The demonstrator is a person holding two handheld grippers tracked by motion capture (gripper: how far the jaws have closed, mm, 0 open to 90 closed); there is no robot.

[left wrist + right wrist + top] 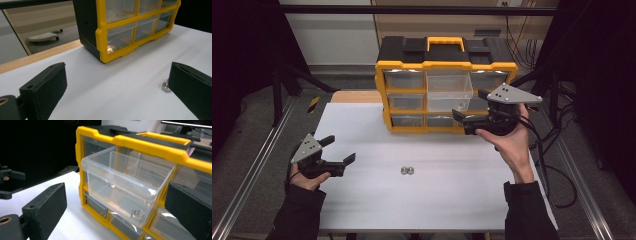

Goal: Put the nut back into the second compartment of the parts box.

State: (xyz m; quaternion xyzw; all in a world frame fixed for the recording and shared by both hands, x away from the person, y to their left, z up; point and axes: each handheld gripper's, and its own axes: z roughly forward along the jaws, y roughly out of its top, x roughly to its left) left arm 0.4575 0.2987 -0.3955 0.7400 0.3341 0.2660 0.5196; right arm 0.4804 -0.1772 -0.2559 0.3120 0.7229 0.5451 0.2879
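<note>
Cabinet: a yellow-and-black drawer cabinet (446,85) stands at the far side of the white tabletop (432,200), handle on top.
Open drawer: the clear drawer (449,90) in the top middle is pulled out, and there's a nut (138,215) already lying in its front corner!
Nuts on the tabletop: two small metal nuts (407,170) sit side by side mid-table, well apart from the cabinet.
Right gripper: the right gripper (472,108) hovers just in front of the open drawer, fingers spread wide, nothing between them.
Left gripper: the left gripper (339,150) rests low at the left, fingers wide apart and empty; one of the tabletop nuts peeks out beside its finger in the left gripper view.
Progress: my guess is that nuts are being sorted into that drawer. One looks delivered, two are waiting.
Left to do: pick up both remaining nuts, drop them in, and probably push the drawer shut.
</note>
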